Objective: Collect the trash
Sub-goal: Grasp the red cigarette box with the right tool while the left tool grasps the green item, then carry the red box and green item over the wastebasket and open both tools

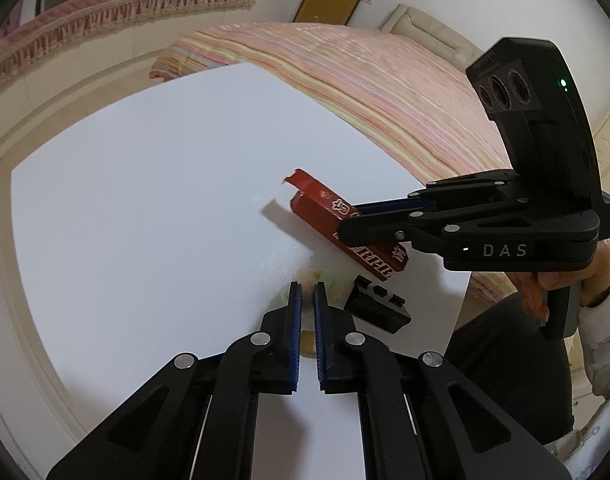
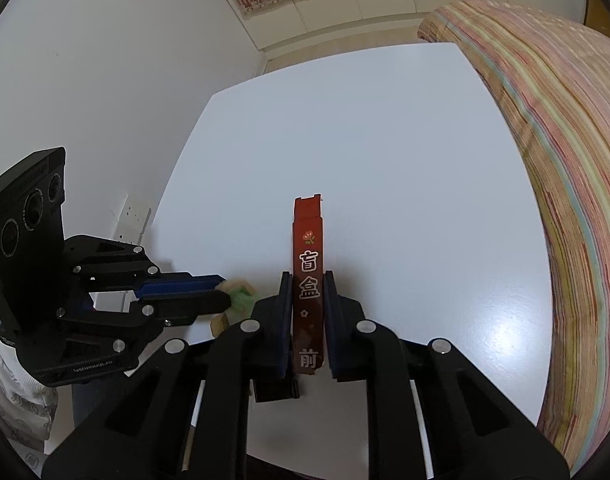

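A long red box with white lettering (image 2: 308, 276) is clamped between the fingers of my right gripper (image 2: 308, 280) and held above the white table (image 2: 385, 160). In the left wrist view the box (image 1: 325, 212) juts left from the right gripper (image 1: 347, 220). My left gripper (image 1: 307, 292) is nearly closed around a crumpled green and white wrapper (image 1: 337, 286) on the table; the wrapper (image 2: 241, 298) shows at its tips in the right wrist view (image 2: 221, 290).
A small black plastic part (image 1: 379, 308) lies on the table beside the wrapper. A bed with a striped pink cover (image 1: 385, 80) runs along the table's far right side. A white wall with a socket (image 2: 135, 216) is to the left.
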The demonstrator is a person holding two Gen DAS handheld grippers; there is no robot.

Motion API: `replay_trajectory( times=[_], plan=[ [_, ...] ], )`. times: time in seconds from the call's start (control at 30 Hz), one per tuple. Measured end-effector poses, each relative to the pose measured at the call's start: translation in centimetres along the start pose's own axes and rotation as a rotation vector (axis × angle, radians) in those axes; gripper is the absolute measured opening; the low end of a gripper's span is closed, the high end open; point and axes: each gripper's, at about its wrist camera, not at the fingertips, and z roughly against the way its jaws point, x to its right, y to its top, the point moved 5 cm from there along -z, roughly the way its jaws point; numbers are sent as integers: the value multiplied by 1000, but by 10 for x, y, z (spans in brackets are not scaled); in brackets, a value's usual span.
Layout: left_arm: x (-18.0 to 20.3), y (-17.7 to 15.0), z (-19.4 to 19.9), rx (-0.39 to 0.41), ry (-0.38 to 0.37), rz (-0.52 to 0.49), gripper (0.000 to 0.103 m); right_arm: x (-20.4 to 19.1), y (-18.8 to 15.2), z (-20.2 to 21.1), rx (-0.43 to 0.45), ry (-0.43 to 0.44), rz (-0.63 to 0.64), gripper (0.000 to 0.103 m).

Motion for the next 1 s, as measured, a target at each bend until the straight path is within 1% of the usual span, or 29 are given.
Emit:
replay_trajectory(
  times=[0.2, 0.4, 0.6, 0.73, 0.87, 1.0],
  plan=[
    [6, 1, 18, 28, 33, 0, 6, -8, -3, 22, 30, -8, 13, 14],
    [20, -2, 40, 63, 49, -9, 6, -21, -18, 50, 62, -17, 40, 14],
    [42, -11, 63, 93, 70, -22, 6, -37, -44, 82, 88, -44, 81, 14],
    [60, -26, 77, 107, 73, -29, 6, -48, -67, 104, 104, -58, 101, 14],
    [74, -36, 83, 114, 75, -34, 6, -58, -91, 121, 118, -62, 111, 14],
    [87, -49, 87, 114, 72, -38, 6, -65, -112, 129, 119, -62, 115, 14]
  ],
)
